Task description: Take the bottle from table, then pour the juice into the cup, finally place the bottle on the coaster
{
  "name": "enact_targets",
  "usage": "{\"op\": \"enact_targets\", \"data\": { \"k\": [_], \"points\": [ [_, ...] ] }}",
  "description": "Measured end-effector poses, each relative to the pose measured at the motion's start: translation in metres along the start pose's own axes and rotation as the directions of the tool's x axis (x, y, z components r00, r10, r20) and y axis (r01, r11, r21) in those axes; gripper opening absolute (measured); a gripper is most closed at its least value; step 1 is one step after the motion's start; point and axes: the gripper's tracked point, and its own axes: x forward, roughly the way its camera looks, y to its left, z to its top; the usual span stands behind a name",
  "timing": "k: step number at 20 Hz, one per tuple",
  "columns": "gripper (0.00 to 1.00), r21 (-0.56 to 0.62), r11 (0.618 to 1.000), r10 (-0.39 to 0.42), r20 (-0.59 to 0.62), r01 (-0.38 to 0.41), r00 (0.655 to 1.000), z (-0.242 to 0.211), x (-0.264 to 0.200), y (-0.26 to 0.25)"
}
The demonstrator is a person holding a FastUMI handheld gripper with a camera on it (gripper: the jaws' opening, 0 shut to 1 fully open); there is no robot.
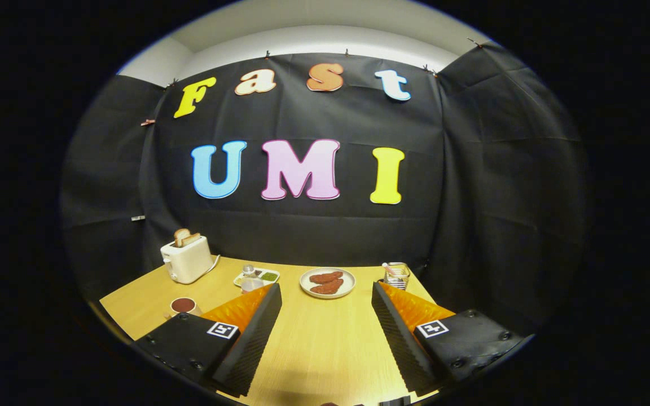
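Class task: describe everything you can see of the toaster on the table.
The cream boxy toaster stands upright at the wooden table's far corner against the booth wall, beyond the open tool. Two browned bread slices stick up from its top. A pale cord trails from its side. Nothing else touches it.

Bottle (250,278) partly behind gripper (326,296) finger; cup (183,306) base hidden; tray (257,277) contents too small.

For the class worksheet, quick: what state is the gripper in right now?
Gripper: open, holding nothing; bare table between its fingers, the plate just beyond them.
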Motion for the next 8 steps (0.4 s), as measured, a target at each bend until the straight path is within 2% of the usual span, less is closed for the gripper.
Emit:
{"op": "enact_targets", "data": {
  "k": [4, 8],
  "points": [
    [0.98, -0.004, 1.0, 0.0, 0.008, 0.0, 1.0, 0.006, -0.001, -0.001],
    [0.99, -0.015, 0.999, 0.053, 0.021, -0.052, 0.998, 0.005, 0.016, 0.013]
  ]
}}
